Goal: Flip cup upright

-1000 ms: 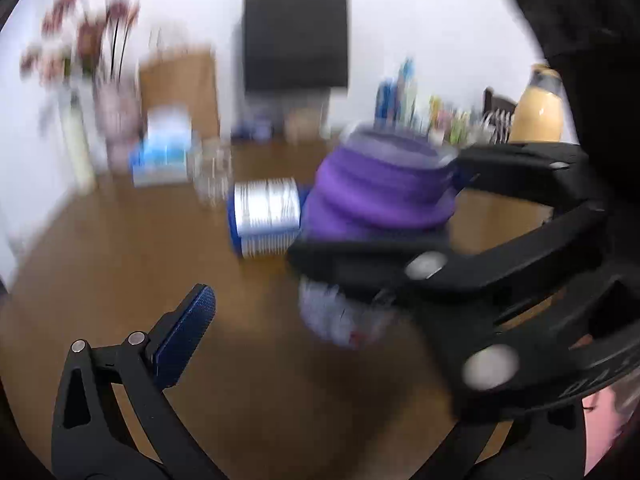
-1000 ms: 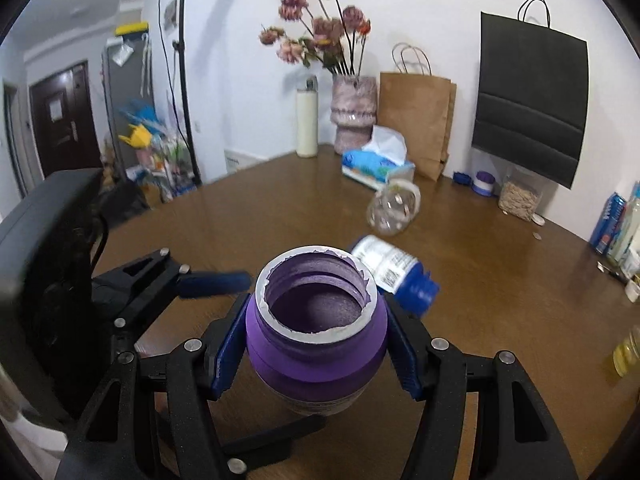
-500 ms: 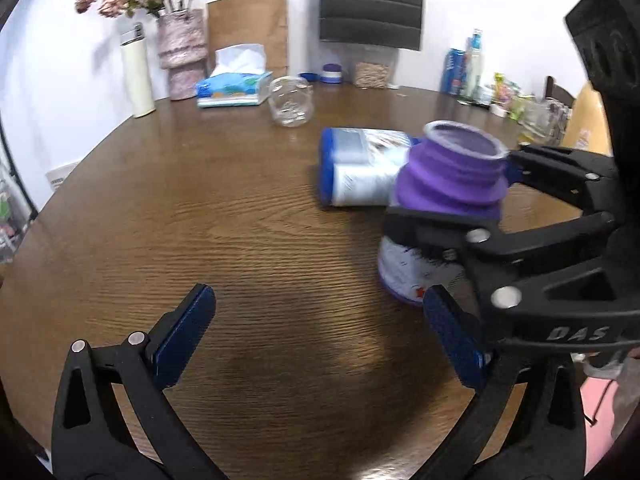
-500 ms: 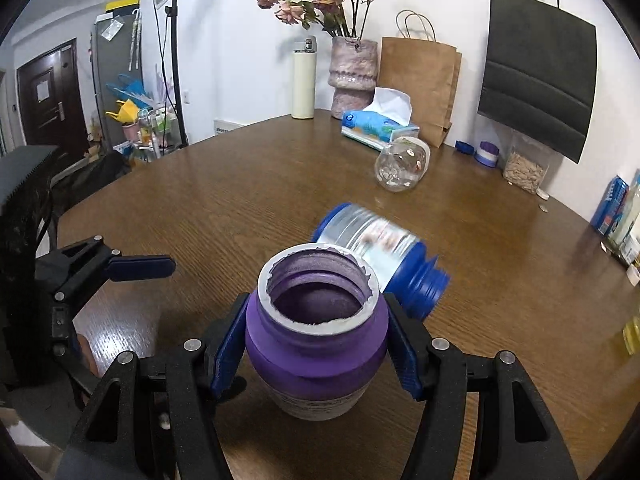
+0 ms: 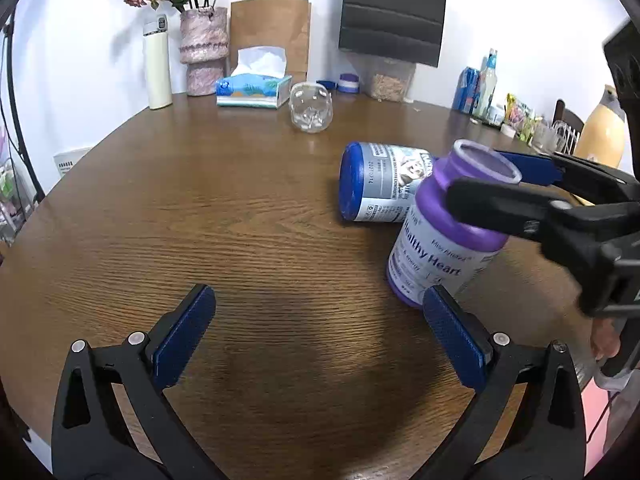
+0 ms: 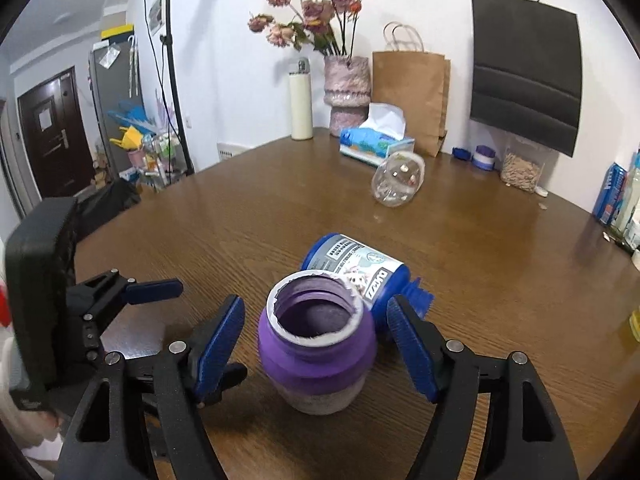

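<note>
The purple jar-like cup (image 6: 318,346) stands upright on the brown table (image 6: 500,248), mouth open upward. It also shows at the right of the left wrist view (image 5: 444,240). My right gripper (image 6: 316,340) is open, its blue pads a small gap off each side of the cup. In the left wrist view the right gripper's black fingers (image 5: 520,204) straddle the cup's neck. My left gripper (image 5: 320,340) is open and empty, low over the table to the left of the cup.
A blue-capped bottle (image 5: 380,196) lies on its side just behind the cup, also in the right wrist view (image 6: 360,268). A clear glass jar (image 5: 311,113) lies farther back. A tissue box (image 5: 252,88), vase, thermos and paper bags line the far edge.
The right gripper lowered the cup onto the table and opened, letting go of it. The left gripper stayed open.
</note>
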The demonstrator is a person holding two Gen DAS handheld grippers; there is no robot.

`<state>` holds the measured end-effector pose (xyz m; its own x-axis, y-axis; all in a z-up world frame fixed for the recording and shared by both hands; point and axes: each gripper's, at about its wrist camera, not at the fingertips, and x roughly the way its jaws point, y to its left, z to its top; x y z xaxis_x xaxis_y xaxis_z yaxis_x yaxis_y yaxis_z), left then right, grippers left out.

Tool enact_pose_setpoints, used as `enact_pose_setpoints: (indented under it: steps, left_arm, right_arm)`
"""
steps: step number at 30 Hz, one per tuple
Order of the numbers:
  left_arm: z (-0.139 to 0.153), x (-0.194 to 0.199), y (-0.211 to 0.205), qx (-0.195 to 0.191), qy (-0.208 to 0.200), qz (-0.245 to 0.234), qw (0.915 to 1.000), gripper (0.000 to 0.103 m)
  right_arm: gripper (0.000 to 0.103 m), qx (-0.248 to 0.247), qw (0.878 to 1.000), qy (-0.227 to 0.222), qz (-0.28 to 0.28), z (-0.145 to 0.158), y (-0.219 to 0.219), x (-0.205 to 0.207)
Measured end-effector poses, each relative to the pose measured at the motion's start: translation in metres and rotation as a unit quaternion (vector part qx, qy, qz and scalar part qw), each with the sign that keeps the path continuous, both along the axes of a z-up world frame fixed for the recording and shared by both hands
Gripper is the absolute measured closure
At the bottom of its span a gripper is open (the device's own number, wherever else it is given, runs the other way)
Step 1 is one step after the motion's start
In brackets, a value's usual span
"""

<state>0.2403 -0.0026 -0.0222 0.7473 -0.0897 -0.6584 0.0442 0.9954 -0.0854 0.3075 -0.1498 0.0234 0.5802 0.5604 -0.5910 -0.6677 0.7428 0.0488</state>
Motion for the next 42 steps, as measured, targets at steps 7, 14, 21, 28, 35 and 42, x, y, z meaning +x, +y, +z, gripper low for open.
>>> enact_pose_setpoints:
  steps: [7, 14, 21, 28, 35, 42]
  left_arm:
    - [0.033, -0.027, 0.015, -0.002, -0.057, 0.038, 0.9976, 0.000]
    - [0.052, -0.043, 0.029, -0.009, -0.092, 0.071, 0.9932, 0.000]
    - [0.057, -0.051, 0.024, 0.013, -0.109, 0.068, 0.9916, 0.000]
    - [0.064, -0.078, 0.017, 0.019, -0.127, 0.067, 0.9895, 0.000]
    - [0.052, -0.166, -0.001, 0.024, -0.196, 0.056, 0.9788, 0.000]
    - [0.039, -0.246, -0.002, 0.051, -0.262, 0.088, 0.9596, 0.000]
  right_arm:
    - [0.023, 0.031, 0.998, -0.025, -0.048, 0.022, -0.059, -0.027]
    - [0.021, 0.037, 0.991, -0.028, -0.122, 0.019, -0.105, -0.042]
    - [0.021, 0.039, 0.990, -0.032, -0.130, 0.013, -0.102, -0.048]
    - [0.021, 0.056, 0.987, -0.060, -0.137, 0.013, -0.101, -0.076]
    - [0.021, 0.059, 0.986, -0.115, -0.106, 0.006, -0.106, -0.158]
    - [0.021, 0.091, 0.977, -0.138, -0.133, -0.013, -0.103, -0.227]
